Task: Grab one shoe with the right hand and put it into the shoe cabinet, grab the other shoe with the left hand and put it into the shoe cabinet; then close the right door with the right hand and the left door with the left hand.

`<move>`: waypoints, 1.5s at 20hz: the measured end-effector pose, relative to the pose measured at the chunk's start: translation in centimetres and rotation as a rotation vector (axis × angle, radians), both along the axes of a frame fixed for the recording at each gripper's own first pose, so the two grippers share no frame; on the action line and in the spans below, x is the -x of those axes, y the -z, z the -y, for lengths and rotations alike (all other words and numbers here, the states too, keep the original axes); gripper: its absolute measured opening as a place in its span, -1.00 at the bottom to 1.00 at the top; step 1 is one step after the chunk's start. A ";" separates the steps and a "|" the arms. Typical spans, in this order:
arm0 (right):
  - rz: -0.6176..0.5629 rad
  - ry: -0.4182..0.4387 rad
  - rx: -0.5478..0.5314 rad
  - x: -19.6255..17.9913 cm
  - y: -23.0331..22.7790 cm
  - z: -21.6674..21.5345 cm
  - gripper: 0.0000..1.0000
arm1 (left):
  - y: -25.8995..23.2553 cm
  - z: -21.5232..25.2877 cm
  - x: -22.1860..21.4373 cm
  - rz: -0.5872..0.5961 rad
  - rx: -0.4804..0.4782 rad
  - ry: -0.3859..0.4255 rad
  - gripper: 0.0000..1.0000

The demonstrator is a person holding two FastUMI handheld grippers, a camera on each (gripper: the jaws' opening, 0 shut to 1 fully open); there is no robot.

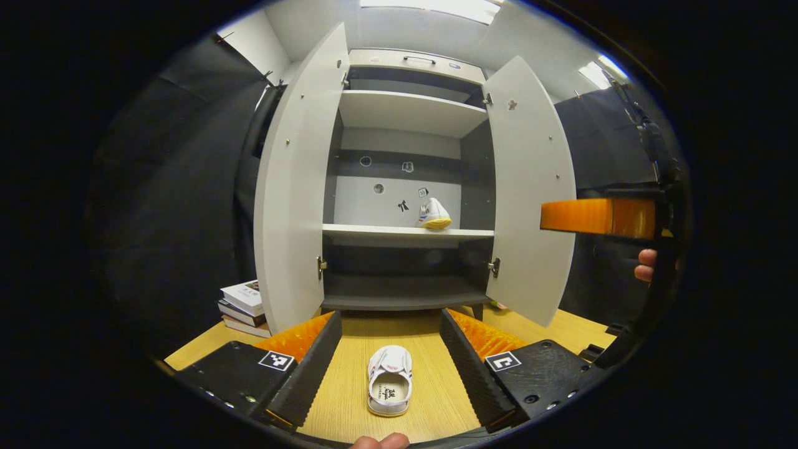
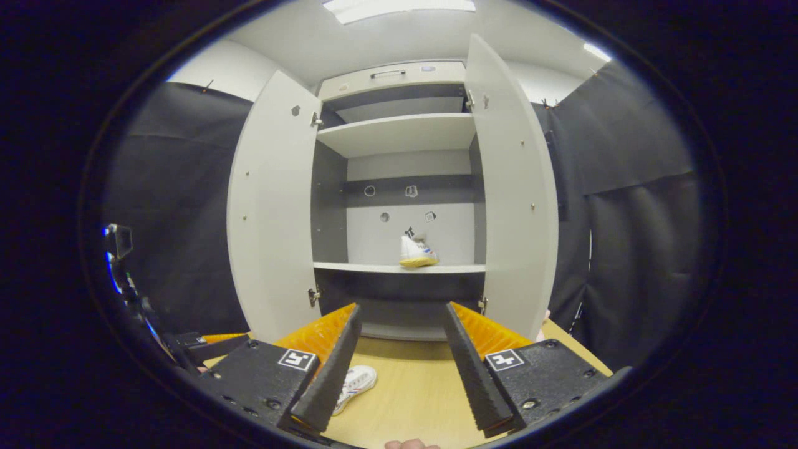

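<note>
Hanging with its jaws wide apart over the second shoe (image 1: 389,380) on the table (image 1: 430,324), the left gripper (image 1: 391,362) could maybe pinch only the soft heel and drop it before the cabinet (image 1: 408,234), where one shoe (image 1: 434,214) already sat.

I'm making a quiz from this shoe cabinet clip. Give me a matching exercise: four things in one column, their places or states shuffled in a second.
Things:
1. Shoe on shelf
2. Shoe on table
3. Books
4. Cabinet doors

Places or states:
A. Stacked left of the cabinet
B. Both open
C. Inside, on the middle shelf, toward the right
D. Lying between the left gripper's open fingers, untouched

Pairs: 1-C, 2-D, 3-A, 4-B
</note>
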State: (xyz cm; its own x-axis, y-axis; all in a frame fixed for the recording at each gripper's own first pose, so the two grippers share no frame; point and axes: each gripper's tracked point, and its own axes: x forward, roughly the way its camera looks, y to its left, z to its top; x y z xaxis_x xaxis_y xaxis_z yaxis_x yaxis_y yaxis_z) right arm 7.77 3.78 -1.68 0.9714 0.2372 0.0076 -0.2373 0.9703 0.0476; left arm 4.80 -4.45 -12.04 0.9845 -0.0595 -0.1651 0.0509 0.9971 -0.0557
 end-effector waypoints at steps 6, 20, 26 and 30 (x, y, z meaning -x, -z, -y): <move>-0.004 0.018 0.015 1.4 0.7 1.3 0.77 | 7.7 1.3 -0.6 -0.198 0.002 0.064 0.91; -0.125 0.058 0.001 0.4 4.9 3.8 0.77 | 23.1 -3.0 -6.7 -0.566 -0.038 -0.002 0.92; -0.195 0.069 -0.016 -0.4 7.2 4.3 0.77 | 25.6 -3.4 -9.4 -0.600 0.016 0.007 0.86; -0.210 0.077 -0.012 -0.9 7.6 4.4 0.77 | 25.5 -3.1 -10.4 -0.545 -0.024 0.011 0.34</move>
State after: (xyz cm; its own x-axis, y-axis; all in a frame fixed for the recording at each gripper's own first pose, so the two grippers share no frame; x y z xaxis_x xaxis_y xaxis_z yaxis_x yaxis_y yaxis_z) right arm 8.66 -0.58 -9.30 0.9672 0.1631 -0.1948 -0.1459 0.9842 0.0999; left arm 15.23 -1.39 -37.57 0.7553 -0.0589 -0.6527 0.0310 0.9980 -0.0542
